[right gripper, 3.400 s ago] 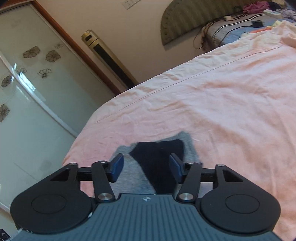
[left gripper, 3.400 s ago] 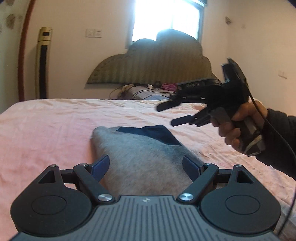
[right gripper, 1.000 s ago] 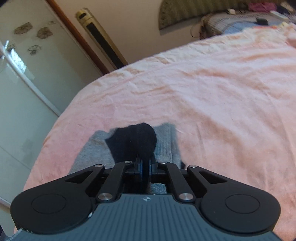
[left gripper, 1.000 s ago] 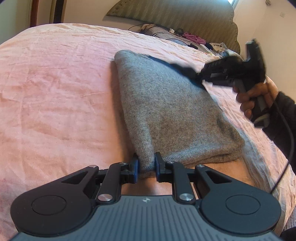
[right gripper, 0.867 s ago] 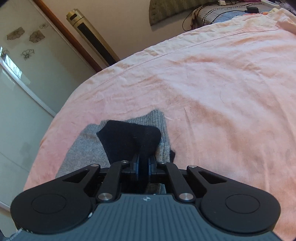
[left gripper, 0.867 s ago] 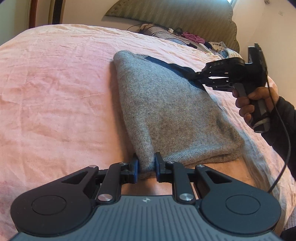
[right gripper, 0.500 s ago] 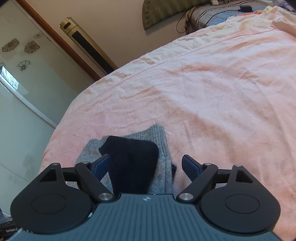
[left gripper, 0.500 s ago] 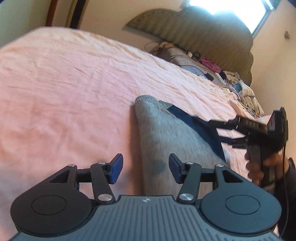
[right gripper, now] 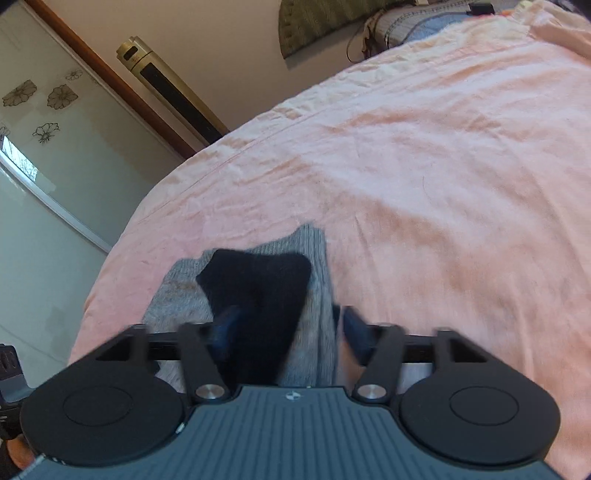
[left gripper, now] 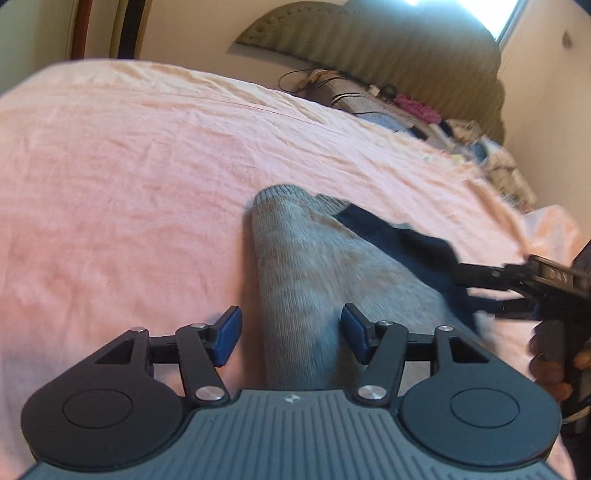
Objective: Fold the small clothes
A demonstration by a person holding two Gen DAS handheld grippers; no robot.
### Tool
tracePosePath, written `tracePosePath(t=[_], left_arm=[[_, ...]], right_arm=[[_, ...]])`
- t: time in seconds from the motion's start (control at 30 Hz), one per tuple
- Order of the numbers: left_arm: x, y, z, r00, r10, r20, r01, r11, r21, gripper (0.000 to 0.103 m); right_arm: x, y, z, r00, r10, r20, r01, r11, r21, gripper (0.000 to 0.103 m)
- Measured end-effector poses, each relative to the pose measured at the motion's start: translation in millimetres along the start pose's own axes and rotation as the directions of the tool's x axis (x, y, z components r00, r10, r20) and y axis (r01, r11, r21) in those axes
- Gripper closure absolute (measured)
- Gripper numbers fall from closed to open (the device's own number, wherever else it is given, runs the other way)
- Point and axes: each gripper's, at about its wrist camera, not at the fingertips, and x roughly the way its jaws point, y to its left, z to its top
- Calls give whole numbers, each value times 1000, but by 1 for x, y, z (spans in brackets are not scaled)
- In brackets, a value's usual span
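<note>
Grey sweater (left gripper: 295, 280) (folded, with a dark navy panel (right gripper: 258, 291) on top) lies on the pink bedsheet (left gripper: 129, 192). Left gripper (left gripper: 290, 334) and right gripper (right gripper: 286, 332) each hover over it with fingers spread, gripping nothing.

The left wrist camera sits just behind the left tongs (left gripper: 291, 334), low over the bed (left gripper: 129, 192), looking along the garment (left gripper: 314, 280) toward the headboard (left gripper: 388, 55); the right tongs (left gripper: 480, 291) show at its right edge. The right wrist camera sits just behind the right tongs (right gripper: 286, 330), close above the garment (right gripper: 258, 284), facing across the bed (right gripper: 443, 184) toward the wall (right gripper: 221, 37) and glass door (right gripper: 44, 147). Both views share the garment, the bed and part of the headboard (right gripper: 314, 22).
</note>
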Motion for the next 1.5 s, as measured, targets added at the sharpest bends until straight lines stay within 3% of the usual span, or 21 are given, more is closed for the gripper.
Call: tracePosePath(t=[0.07, 0.17, 0.3, 0.33, 0.37, 0.4, 0.5, 0.6, 0.67, 0.77, 0.87, 0.9, 0.93, 0.97, 1.07, 1.2, 1.27, 1.3, 1.37, 1.43, 1.5], left_arm=[[-16, 14, -16, 995, -87, -46, 83, 993, -83, 44], [-26, 35, -51, 968, -226, -104, 196, 950, -243, 44], [-23, 38, -76, 930, -358, -85, 311, 888, -339, 46], [-19, 34, -75, 928, -359, -103, 308, 891, -334, 54], [-13, 30, -75, 925, -351, -148, 288, 898, -333, 82], [-8, 26, -76, 922, -342, -182, 271, 905, -328, 88], [-26, 16, -75, 929, -326, -177, 276, 926, -256, 91], [-46, 8, -88, 915, -353, -195, 315, 927, -204, 90], [-43, 4, -106, 918, -317, -238, 284, 945, -162, 91], [-49, 0, -120, 935, -297, -194, 287, 955, -80, 88], [-65, -1, -103, 954, -256, -157, 255, 967, -27, 64], [-74, -1, -95, 968, -225, -108, 227, 974, 2, 44], [-82, 1, -85, 976, -212, -50, 213, 977, 20, 34], [-86, 1, -74, 979, -202, 10, 202, 979, 31, 23], [-69, -9, -36, 983, -171, 73, 168, 985, 36, 23], [4, -9, 4, 999, -45, -7, 45, 999, -9, 24], [32, -5, 14, 999, 7, -46, -8, 1000, -20, 28], [35, -2, 13, 999, 30, -19, -30, 999, 11, 53], [38, -5, 7, 995, 95, 24, -96, 992, 81, 68], [36, -12, -5, 991, 115, 70, -125, 978, 165, 68], [28, -26, -17, 978, 161, 134, -192, 945, 264, 67]], right_arm=[[-17, -4, -21, 989, 121, -81, -120, 993, 23, 13], [-28, -12, -61, 961, 193, -199, -181, 980, 76, 19], [-33, -7, -93, 939, 268, -213, -254, 963, 92, 28], [-31, -6, -94, 941, 256, -221, -240, 966, 97, 49], [-25, -7, -94, 939, 236, -251, -215, 971, 106, 70], [-22, -9, -95, 940, 219, -260, -196, 974, 110, 83], [-41, -3, -98, 943, 232, -239, -227, 973, 49, 83], [-64, 0, -112, 934, 250, -255, -259, 966, 1, 83], [-63, -5, -127, 928, 232, -291, -242, 970, -1, 83], [-62, -20, -133, 926, 274, -258, -264, 962, 73, 86], [-75, -19, -116, 937, 278, -213, -272, 961, 58, 54], [-82, -19, -104, 949, 265, -173, -263, 964, 35, 28], [-89, -17, -93, 959, 255, -124, -255, 967, 16, 14], [-90, -18, -77, 963, 256, -80, -256, 967, 13, 13], [-71, -22, -30, 973, 232, -17, -231, 971, 56, 14], [-7, -18, 0, 989, 118, -89, -115, 992, 46, 19], [21, -9, -3, 992, 72, -108, -72, 997, -2, 45], [28, -6, -2, 992, 23, -127, -28, 999, -41, 81], [29, -22, -5, 991, 71, -114, -75, 997, -34, 86], [27, -42, -13, 985, 146, -87, -144, 989, 36, 89], [20, -39, -20, 988, 138, -61, -138, 990, 15, 86]])
